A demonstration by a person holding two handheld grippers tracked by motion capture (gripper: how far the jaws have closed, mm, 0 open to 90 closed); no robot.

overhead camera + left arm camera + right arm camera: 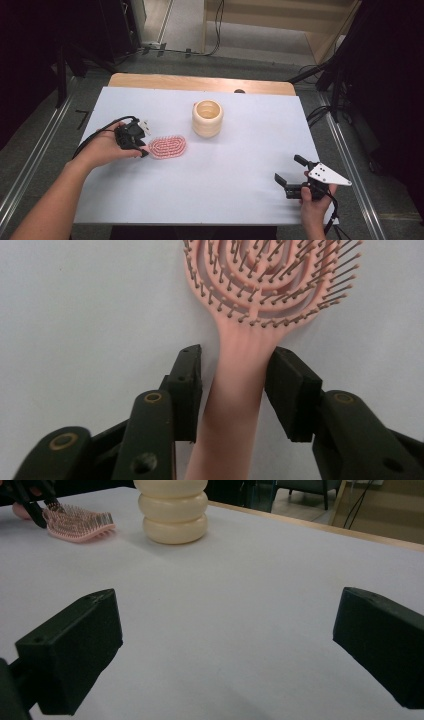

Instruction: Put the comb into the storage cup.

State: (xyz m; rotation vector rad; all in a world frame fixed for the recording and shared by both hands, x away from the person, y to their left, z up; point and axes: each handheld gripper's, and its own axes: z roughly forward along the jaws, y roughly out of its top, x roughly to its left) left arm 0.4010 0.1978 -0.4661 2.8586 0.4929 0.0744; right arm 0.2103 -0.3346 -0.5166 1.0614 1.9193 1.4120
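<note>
Left gripper (234, 390) jaws straddle pink hairbrush (250, 355) handle on white table (240, 165), gap each side, not yet pinching — close squarely mid-handle, low, before lifting. Right gripper (227, 650) spread wide, idle — cream ribbed cup (207, 118) just beyond brush.

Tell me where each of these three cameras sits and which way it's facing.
High view: above the person's side, looking forward and down on the table; forearms, left hand-held gripper, right hand-held gripper.
Left gripper view: on the left hand-held gripper, looking down at the pink hairbrush handle between its jaws.
Right gripper view: on the right hand-held gripper, low, looking across the table.
Shared: right and high views show the cream ribbed cup.
</note>
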